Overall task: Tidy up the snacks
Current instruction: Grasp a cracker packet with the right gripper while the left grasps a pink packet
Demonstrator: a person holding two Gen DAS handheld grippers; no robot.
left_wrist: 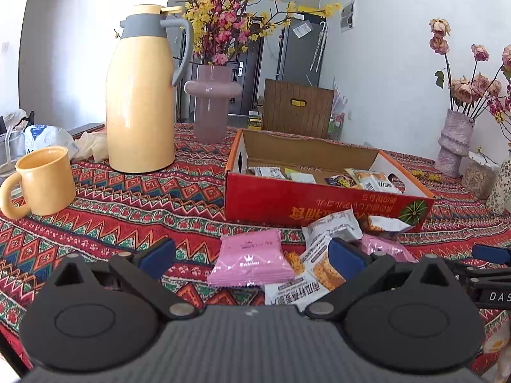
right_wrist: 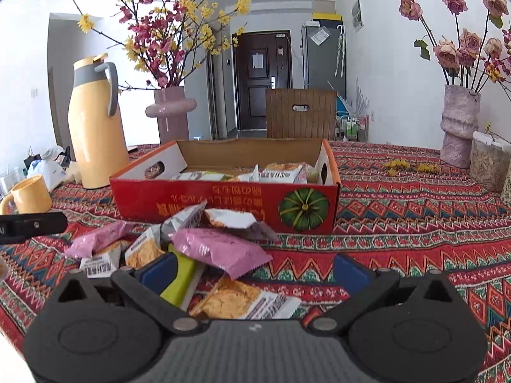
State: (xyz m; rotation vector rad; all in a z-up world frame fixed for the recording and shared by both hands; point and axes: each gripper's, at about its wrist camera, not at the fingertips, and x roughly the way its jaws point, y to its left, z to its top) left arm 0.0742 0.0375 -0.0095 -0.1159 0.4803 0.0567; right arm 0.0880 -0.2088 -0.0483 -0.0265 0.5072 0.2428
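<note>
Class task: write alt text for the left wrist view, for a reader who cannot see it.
An open left gripper hovers over a pink snack packet in a pile of loose snacks on a patterned tablecloth. Behind the pile sits a red cardboard box holding more packets, with a yellow mug and yellow thermos jug to its left.

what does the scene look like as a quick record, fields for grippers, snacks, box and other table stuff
left gripper: open, empty, fingers either side of a pink packet
right gripper: open, empty, over the loose pile
loose snacks: pink, white-orange and green packets heaped on the tablecloth in front of the box
box: red cardboard, open top, several packets already inside
other items: yellow thermos, yellow mug, pink vase of flowers
task state: pile not yet cleared
</note>
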